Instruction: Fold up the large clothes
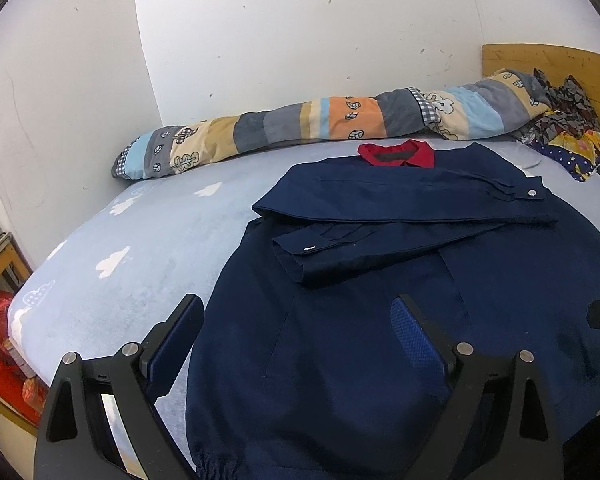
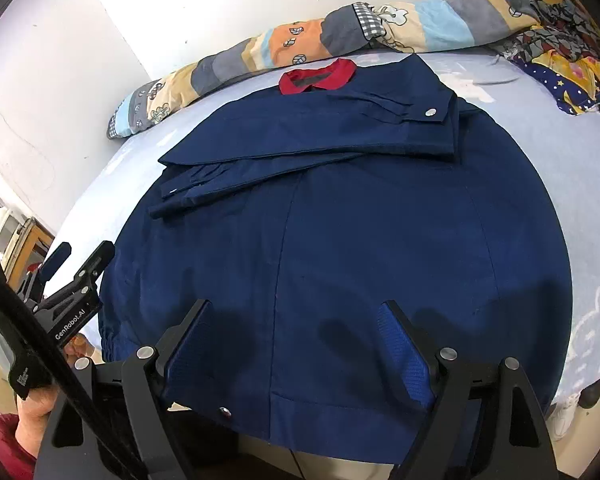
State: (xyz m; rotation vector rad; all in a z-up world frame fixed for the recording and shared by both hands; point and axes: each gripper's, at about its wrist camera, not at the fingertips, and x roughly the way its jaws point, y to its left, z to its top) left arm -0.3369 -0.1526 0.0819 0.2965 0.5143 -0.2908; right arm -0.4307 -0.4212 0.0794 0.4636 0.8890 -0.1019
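Both tongs, left [image 1: 296, 320] and right [image 2: 296, 326], gape wide over the navy jacket [image 2: 340, 240], pinching nothing.

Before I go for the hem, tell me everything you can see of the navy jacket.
The jacket is dark navy woven cloth with a red collar, lying flat on the pale blue sheet, collar toward the rolled quilt. Both sleeves are folded across the chest, snap cuffs showing. The elastic hem hangs at the near bed edge. Both sets of jaws stand open over the hem, gripping nothing.
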